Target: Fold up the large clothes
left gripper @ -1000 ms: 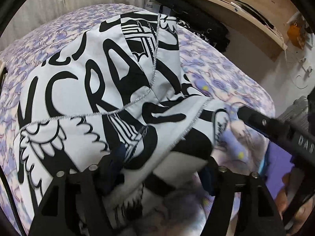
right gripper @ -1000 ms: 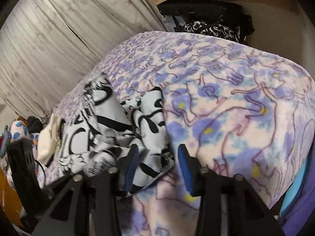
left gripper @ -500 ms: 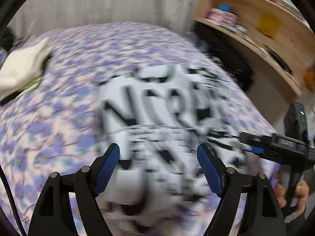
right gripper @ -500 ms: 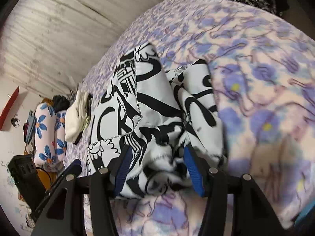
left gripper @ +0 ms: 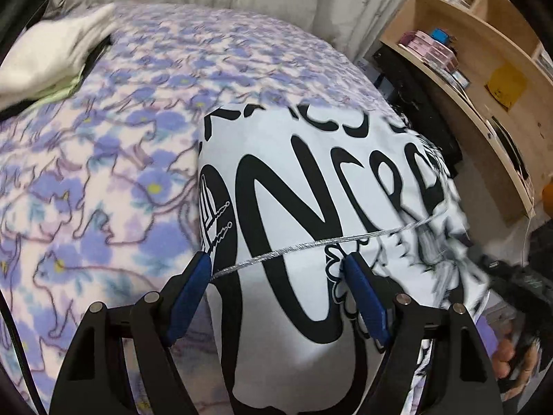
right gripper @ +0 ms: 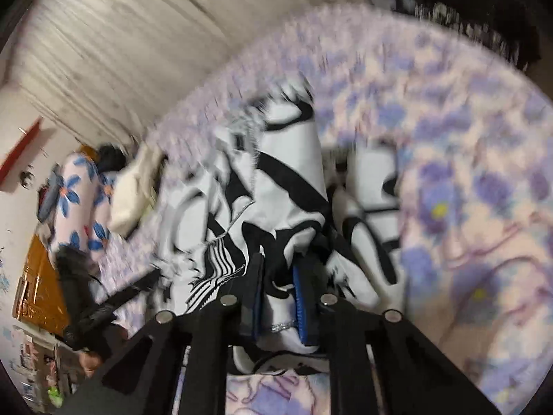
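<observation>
- Low over the bed (left gripper: 103,180), the left tongs (left gripper: 276,273) are held wide apart above the black-and-white garment (left gripper: 311,180), with nothing gripped.
- The right tongs (right gripper: 278,297) are pinched nearly closed on a bunched fold of that garment (right gripper: 287,186).
- The garment is spread on the flowered blanket.

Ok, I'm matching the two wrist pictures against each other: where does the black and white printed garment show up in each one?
Left wrist: the garment fills the centre and right, lying on the bed beyond the open left tongs.
Right wrist: the garment runs up the centre, its near edge pinched in the right tongs.
Shared landmark: the purple flowered blanket under it.
</observation>
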`<control>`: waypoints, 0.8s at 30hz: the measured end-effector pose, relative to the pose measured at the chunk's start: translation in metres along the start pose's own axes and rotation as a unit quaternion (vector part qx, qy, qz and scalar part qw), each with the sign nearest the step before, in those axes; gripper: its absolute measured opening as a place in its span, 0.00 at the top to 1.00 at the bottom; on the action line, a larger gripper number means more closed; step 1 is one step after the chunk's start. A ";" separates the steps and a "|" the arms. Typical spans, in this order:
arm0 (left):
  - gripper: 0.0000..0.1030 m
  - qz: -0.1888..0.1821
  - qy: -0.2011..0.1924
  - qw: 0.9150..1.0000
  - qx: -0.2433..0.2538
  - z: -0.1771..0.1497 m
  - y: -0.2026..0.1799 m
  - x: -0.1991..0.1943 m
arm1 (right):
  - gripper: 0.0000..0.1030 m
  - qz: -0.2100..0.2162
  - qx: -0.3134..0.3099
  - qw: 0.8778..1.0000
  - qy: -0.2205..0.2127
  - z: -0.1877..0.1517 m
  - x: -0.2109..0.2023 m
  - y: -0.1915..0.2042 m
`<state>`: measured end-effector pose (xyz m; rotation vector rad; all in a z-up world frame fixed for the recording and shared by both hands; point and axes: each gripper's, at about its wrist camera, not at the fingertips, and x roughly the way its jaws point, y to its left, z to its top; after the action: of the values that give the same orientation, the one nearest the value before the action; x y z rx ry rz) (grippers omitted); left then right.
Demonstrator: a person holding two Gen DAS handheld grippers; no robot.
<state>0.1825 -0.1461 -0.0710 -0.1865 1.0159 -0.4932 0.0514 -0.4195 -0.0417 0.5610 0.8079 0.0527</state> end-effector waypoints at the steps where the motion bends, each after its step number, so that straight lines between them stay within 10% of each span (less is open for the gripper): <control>1: 0.24 0.002 -0.006 1.000 0.016 0.000 -0.008 0.000 | 0.87 -0.003 -0.002 1.000 -0.009 0.000 -0.005 0.000; 11: 0.24 0.111 -0.030 0.985 0.127 -0.022 -0.049 0.020 | 0.85 -0.090 0.017 0.996 0.024 -0.029 0.032 -0.038; 15: 0.24 0.089 -0.013 0.991 0.102 -0.012 -0.043 0.013 | 0.75 -0.109 0.006 0.994 0.018 -0.012 0.021 -0.027; 19: 0.24 0.049 -0.006 0.996 0.073 0.005 -0.029 0.006 | 0.31 -0.085 0.022 0.996 -0.009 0.015 0.015 -0.036; 24: 0.23 0.033 0.002 0.999 0.019 0.032 -0.001 0.011 | 0.29 -0.034 0.071 0.996 0.030 0.055 0.061 -0.067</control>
<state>0.2141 -0.1544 -0.0620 -0.1184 1.0122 -0.4531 0.1217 -0.4864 -0.0852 0.6684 0.8930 -0.0502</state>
